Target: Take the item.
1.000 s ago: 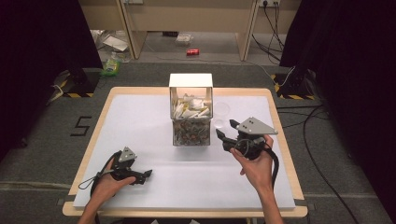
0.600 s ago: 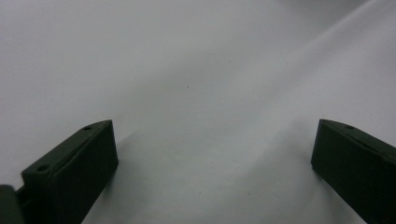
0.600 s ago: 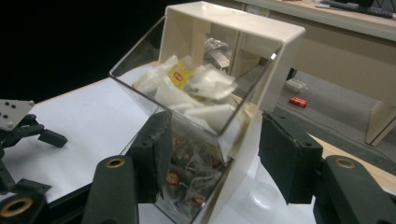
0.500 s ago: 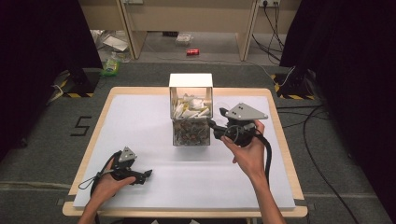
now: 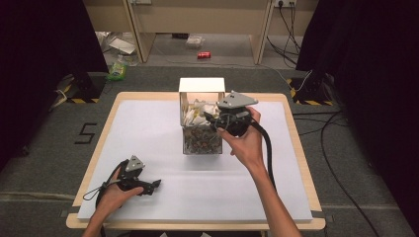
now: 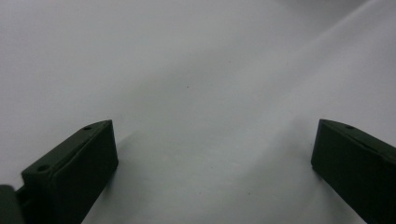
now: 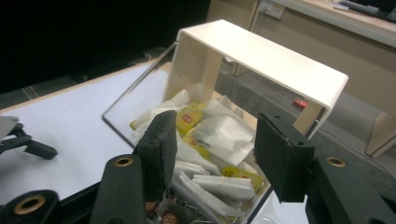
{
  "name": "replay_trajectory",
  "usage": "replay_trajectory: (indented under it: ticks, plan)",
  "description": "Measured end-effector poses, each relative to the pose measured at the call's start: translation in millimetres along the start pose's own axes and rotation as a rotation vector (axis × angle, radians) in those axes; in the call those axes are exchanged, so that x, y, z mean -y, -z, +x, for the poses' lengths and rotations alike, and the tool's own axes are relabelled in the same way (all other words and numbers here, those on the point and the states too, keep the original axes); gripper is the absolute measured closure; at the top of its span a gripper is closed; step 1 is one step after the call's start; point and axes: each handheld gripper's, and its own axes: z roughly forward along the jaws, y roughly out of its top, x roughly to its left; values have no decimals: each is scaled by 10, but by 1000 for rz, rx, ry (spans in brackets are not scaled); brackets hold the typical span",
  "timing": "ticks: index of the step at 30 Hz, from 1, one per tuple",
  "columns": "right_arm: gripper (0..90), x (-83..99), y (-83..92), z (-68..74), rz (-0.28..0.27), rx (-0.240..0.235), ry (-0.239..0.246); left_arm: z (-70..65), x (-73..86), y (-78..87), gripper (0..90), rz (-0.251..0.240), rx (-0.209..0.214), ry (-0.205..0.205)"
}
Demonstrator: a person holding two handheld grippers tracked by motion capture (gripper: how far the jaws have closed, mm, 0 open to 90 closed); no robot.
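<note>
A clear box with a raised white lid stands at the middle of the white table. White and yellow sachets are heaped inside it. My right gripper hangs over the box's right rim, pointing left and down at the heap. Its jaws are open with nothing gripped, and they have just been closing a little. My left gripper rests near the front left of the table, open wide on the bare white surface. It also appears far off in the right gripper view.
The wooden table edge frames the white mat. On the floor behind lie a red can, a green bottle and cables at the right. Wide bare mat lies left of and in front of the box.
The right hand has lifted and moved left from the table beside the box to above the box's right rim. The left hand has stayed put.
</note>
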Motion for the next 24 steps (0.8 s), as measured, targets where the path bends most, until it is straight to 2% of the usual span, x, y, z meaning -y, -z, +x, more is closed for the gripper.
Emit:
replay_trajectory:
  ticks: [13,24]
  plan:
    - [512,-29,-345,-61,80,38,19,-1,0,-1,0,0,0,1]
    - [531,-13,-433,-37,137,66,51,0,0,0,0,0,0,1]
